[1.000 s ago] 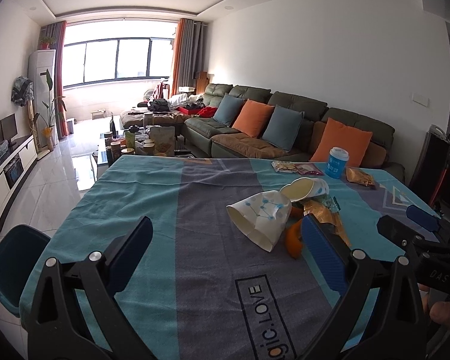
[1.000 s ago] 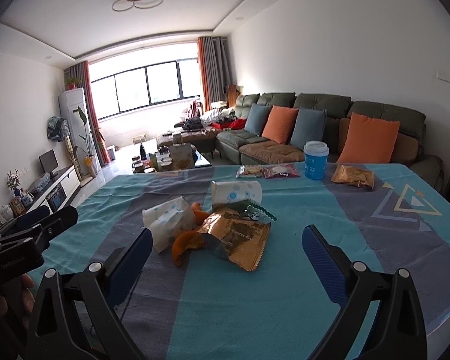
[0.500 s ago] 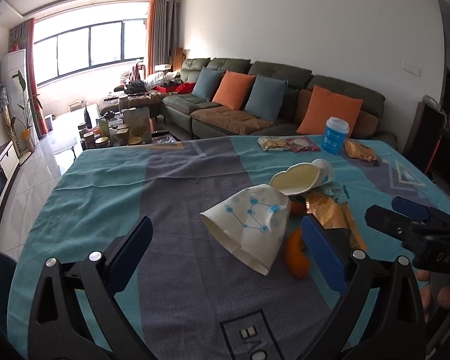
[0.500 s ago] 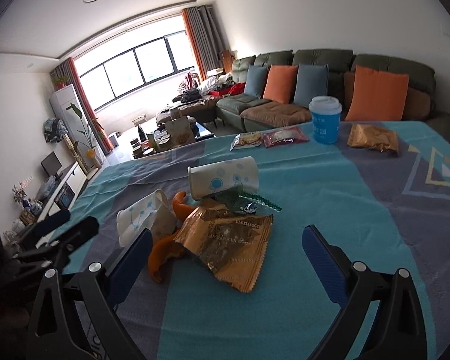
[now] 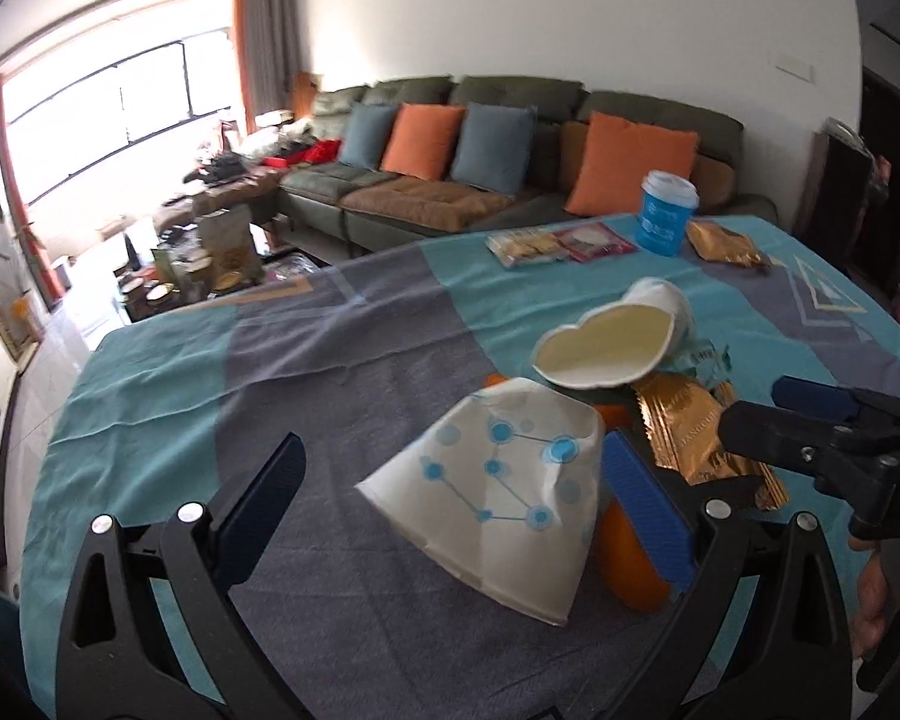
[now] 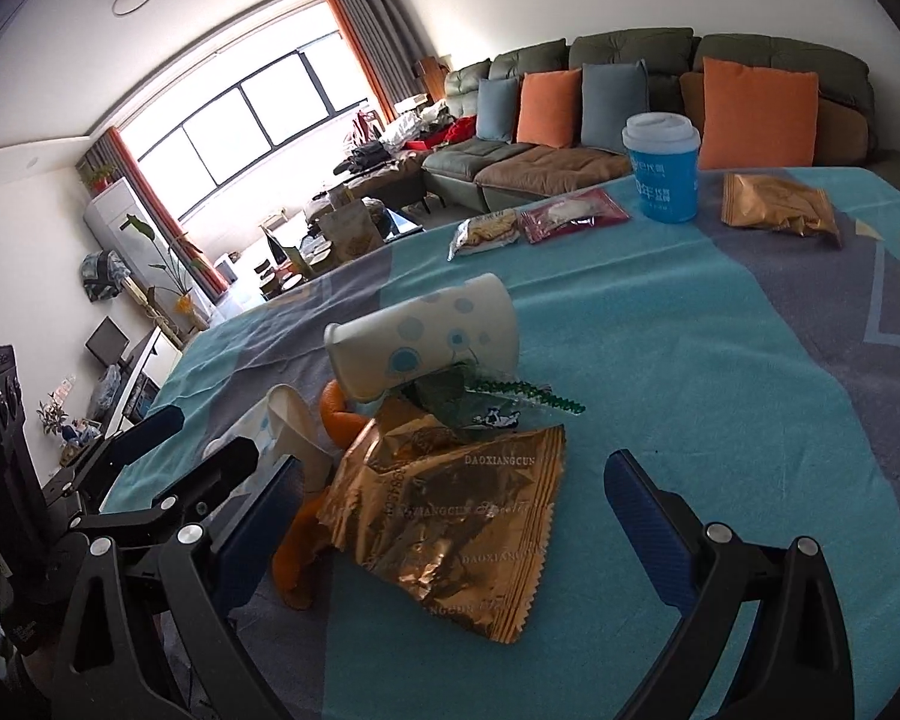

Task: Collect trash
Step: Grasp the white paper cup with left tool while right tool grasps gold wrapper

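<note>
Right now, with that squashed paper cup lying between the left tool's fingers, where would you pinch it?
I'd pinch the crushed cup across its flattened, dotted body, coming from the near side as the left tool already points. It lies on its side, so the walls should fold together. The orange peel touches its right edge; the right finger should stay clear of it.

On the table (image 6: pixel 660 360) in front of you sits a heap — a squashed cup (image 5: pixel 498 492) on the left, a wrapper (image 6: pixel 450 516) on the right, peel (image 5: pixel 630 558) tucked between them. Another cup (image 6: pixel 426 342) lies on its side behind the wrapper. Far back stand a lidded cup (image 6: pixel 660 174) and snack packs (image 6: pixel 540 222) — the sofa (image 6: pixel 570 120) is behind the table.
</note>
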